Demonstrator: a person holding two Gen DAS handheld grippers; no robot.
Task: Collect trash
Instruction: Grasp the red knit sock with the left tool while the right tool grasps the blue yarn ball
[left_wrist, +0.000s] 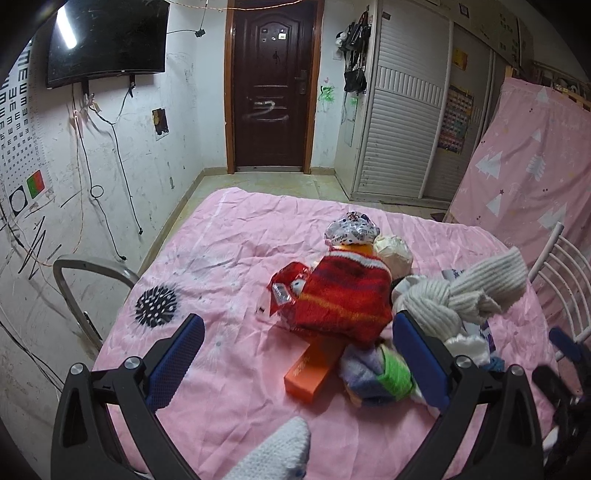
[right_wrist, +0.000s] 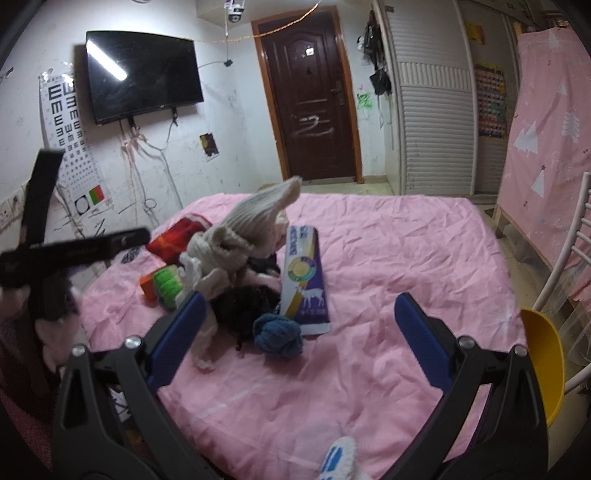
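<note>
- Left wrist view: your left hand-held gripper (left_wrist: 297, 356) hangs released over the pink sheeted bed (left_wrist: 229, 258), its two blue-padded fingers (left_wrist: 175, 363) spread wide and grasping nothing.
- Between and beyond those fingers lies one heap: one red striped knitted cloth (left_wrist: 343, 299), one crumpled red foil wrapper (left_wrist: 286, 286) touching its left edge, and one flat orange carton (left_wrist: 310, 373) partly under it.
- Behind the red cloth you can count one crumpled white printed wrapper (left_wrist: 351, 230) and one cream paper ball (left_wrist: 393, 251), touching each other.
- To the right sits one knotted grey-white ribbed knit (left_wrist: 461, 295); near the right finger, one purple-and-green knitted piece (left_wrist: 380, 373).
- Right wrist view: your right hand-held gripper (right_wrist: 295, 341) is likewise released, two blue fingers (right_wrist: 421, 341) wide apart over bare sheet, holding nothing.
- Ahead of the left finger lies one long purple-and-white printed packet (right_wrist: 304, 280), tilted, one teal yarn ball (right_wrist: 277, 336) touching its near end, and one black fuzzy bundle (right_wrist: 240, 306) just beside it.
- One yellow plastic bin (right_wrist: 546, 354) stands at the bed's right edge, well apart from the heap.
</note>
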